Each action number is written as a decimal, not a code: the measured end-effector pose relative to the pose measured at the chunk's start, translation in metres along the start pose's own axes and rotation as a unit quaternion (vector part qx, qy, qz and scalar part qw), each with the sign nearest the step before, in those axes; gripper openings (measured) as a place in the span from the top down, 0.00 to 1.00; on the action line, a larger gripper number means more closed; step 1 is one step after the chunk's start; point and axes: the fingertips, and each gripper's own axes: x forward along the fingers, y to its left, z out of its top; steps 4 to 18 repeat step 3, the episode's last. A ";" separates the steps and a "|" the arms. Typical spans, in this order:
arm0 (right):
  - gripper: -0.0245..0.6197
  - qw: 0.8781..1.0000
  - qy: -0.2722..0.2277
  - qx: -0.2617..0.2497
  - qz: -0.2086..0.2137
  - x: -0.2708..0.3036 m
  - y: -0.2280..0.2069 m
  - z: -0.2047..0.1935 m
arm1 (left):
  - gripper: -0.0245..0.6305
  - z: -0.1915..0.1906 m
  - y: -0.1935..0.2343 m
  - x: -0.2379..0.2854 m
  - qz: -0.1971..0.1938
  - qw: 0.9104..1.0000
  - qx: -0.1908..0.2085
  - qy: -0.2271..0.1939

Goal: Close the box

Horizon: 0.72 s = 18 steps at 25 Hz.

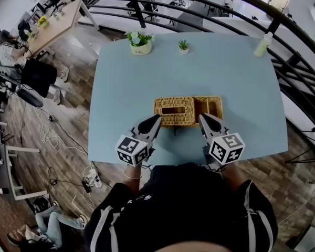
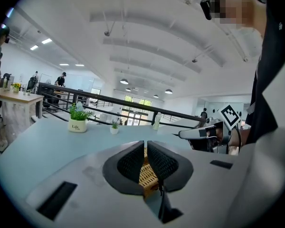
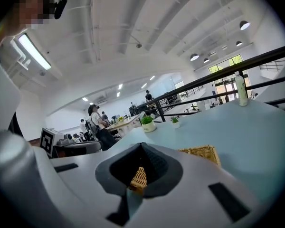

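Observation:
A long wicker box (image 1: pixel 174 111) lies on the light blue table (image 1: pixel 226 72) near its front edge. A woven lid with a dark slot covers its left part, and the right compartment (image 1: pixel 212 105) stands uncovered. My left gripper (image 1: pixel 157 118) points at the box's front left and is shut, with wicker (image 2: pixel 147 175) showing just beyond its tips (image 2: pixel 146 142). At the front right, beside the uncovered compartment, my right gripper (image 1: pixel 201 116) is also shut (image 3: pixel 141 145). Past it I see the box's rim (image 3: pixel 202 151). Nothing is held between either pair of jaws.
A potted plant (image 1: pixel 140 42), a smaller plant (image 1: pixel 183 46) and a pale bottle (image 1: pixel 263 44) stand along the table's far edge. A dark railing (image 1: pixel 283 41) curves behind and to the right. The person's body is close to the table's near edge.

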 end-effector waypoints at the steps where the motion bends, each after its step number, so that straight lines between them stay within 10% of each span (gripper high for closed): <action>1: 0.96 1.000 0.001 0.001 -0.001 0.000 0.000 -0.001 | 0.92 -0.001 0.000 0.000 0.001 1.000 0.001 0.000; 18: 0.96 1.000 0.001 0.005 -0.002 -0.001 -0.001 -0.003 | 0.92 -0.002 0.001 -0.002 0.002 1.000 0.001 0.001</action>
